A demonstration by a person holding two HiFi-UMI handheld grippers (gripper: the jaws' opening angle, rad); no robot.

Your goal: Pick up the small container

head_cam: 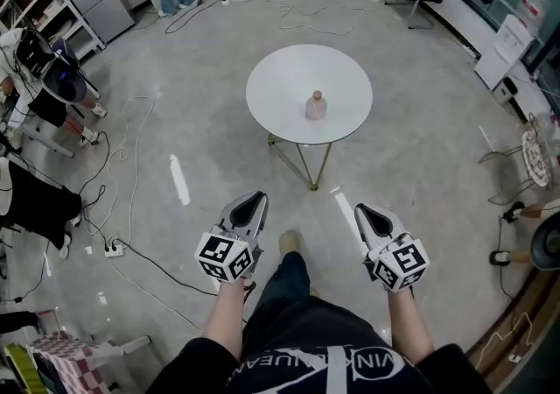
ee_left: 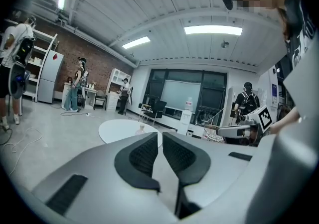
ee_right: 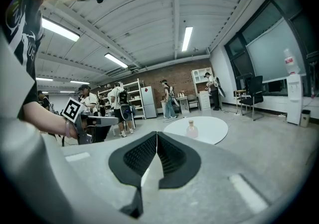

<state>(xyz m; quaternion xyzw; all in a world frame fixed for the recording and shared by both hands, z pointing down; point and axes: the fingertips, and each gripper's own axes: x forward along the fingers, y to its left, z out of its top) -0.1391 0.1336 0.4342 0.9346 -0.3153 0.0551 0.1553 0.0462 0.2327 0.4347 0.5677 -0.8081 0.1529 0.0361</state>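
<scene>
Well ahead of both pairs of fingers, far beyond their tips, the small pink capped container [head_cam: 316,106] stands upright near the middle of the round white table on thin gold legs [head_cam: 267,90]. The left gripper [head_cam: 253,200] holds its fingers a narrow slit apart, nothing between them. The right gripper [head_cam: 364,211] has its fingertips pressed together, empty.

The small container [head_cam: 316,106] is too tiny for me to tell its contents; the white table [head_cam: 280,86] hides most of its own legs underneath.
</scene>
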